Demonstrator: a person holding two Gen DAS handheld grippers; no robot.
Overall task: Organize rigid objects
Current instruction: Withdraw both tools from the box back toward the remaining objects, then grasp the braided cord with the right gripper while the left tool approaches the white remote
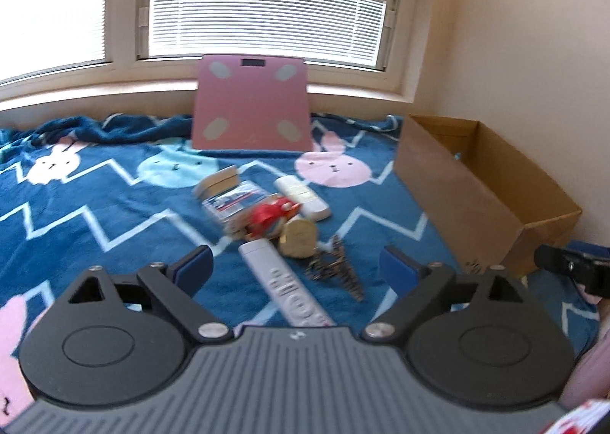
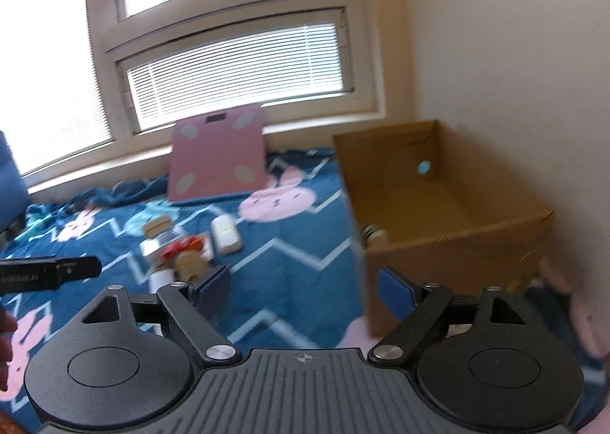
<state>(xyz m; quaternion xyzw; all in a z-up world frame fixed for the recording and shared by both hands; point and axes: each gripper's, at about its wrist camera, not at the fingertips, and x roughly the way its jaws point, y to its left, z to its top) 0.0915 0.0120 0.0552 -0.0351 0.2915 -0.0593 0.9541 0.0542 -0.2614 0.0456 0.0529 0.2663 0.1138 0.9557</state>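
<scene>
A pile of small objects lies on the blue bunny blanket (image 1: 95, 205): a long white remote (image 1: 282, 281), a second white remote (image 1: 303, 197), a red toy (image 1: 272, 214), a round tan piece (image 1: 299, 237), a clear packet (image 1: 232, 201), a small tan box (image 1: 219, 182) and a striped hair clip (image 1: 335, 266). My left gripper (image 1: 295, 266) is open and empty, with the long remote between its fingers. My right gripper (image 2: 305, 291) is open and empty beside the near corner of the open cardboard box (image 2: 450, 212). The pile (image 2: 183, 251) lies to its left. A small round item (image 2: 373, 233) lies inside the box.
A pink bathroom scale (image 1: 251, 106) leans against the window sill at the back. The cardboard box (image 1: 476, 190) stands at the right by the wall. The other gripper's black tip shows at the right edge (image 1: 572, 268) and at the left edge (image 2: 49, 274).
</scene>
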